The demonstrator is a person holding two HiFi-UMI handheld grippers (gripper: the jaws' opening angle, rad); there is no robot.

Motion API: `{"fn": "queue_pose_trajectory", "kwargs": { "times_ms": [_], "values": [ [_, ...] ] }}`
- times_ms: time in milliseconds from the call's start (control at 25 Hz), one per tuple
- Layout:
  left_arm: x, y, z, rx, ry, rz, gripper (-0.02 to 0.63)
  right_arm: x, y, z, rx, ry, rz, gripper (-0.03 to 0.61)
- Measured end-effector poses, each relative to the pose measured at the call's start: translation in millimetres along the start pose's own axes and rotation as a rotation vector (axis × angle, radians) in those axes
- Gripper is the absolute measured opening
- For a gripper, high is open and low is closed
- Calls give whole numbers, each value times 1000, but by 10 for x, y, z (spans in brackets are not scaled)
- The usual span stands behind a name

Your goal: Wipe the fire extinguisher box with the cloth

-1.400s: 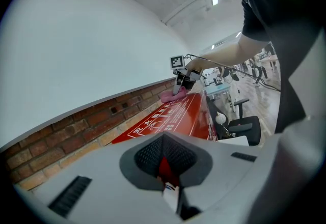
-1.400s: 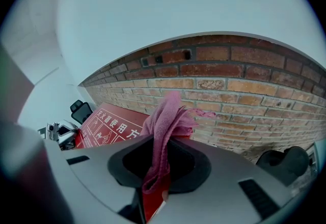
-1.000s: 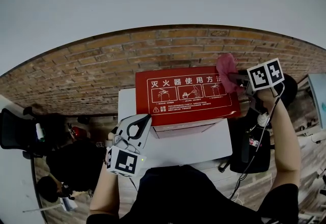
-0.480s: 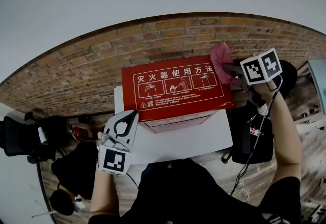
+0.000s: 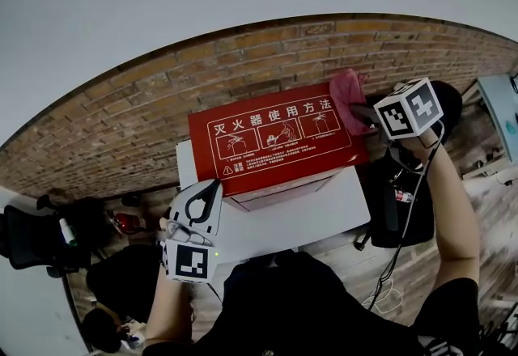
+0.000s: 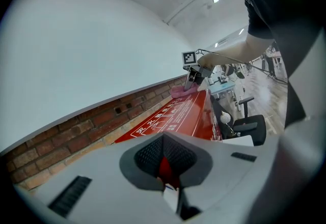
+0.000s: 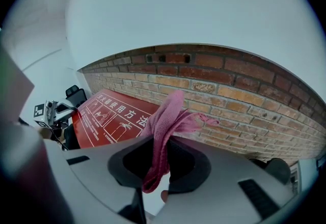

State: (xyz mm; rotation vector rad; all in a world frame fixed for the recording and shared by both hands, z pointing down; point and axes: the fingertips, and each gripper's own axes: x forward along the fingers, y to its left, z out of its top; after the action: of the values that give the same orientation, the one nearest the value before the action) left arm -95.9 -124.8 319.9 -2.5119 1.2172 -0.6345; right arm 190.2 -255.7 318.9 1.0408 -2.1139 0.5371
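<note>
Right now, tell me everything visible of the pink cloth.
The pink cloth looks like thin, soft fabric, bunched and creased. The right hand-held gripper is shut on it; a short tail hangs behind the jaws, the larger bunch fans out ahead. It sits on top of the red fire extinguisher box, at its far right corner, apparently touching it, near the brick wall.

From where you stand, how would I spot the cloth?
Find the brick wall, then the red box with white print in front of it. At the box's far right corner, the pink cloth is pinched in the right claw, the only soft pink thing there.
</note>
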Motion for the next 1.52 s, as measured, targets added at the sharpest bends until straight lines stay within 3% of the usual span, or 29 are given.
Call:
{"fn": "queue_pose_trajectory", "kwargs": {
  "times_ms": [880,1520],
  "values": [
    [-45,-10,44,25,-63,-9,29,-315,292,-427,20,48,-131,75],
    [-86,-23,71,44,-121,-44,29,-274,574,-336,32,53,-121,74]
  ]
}}
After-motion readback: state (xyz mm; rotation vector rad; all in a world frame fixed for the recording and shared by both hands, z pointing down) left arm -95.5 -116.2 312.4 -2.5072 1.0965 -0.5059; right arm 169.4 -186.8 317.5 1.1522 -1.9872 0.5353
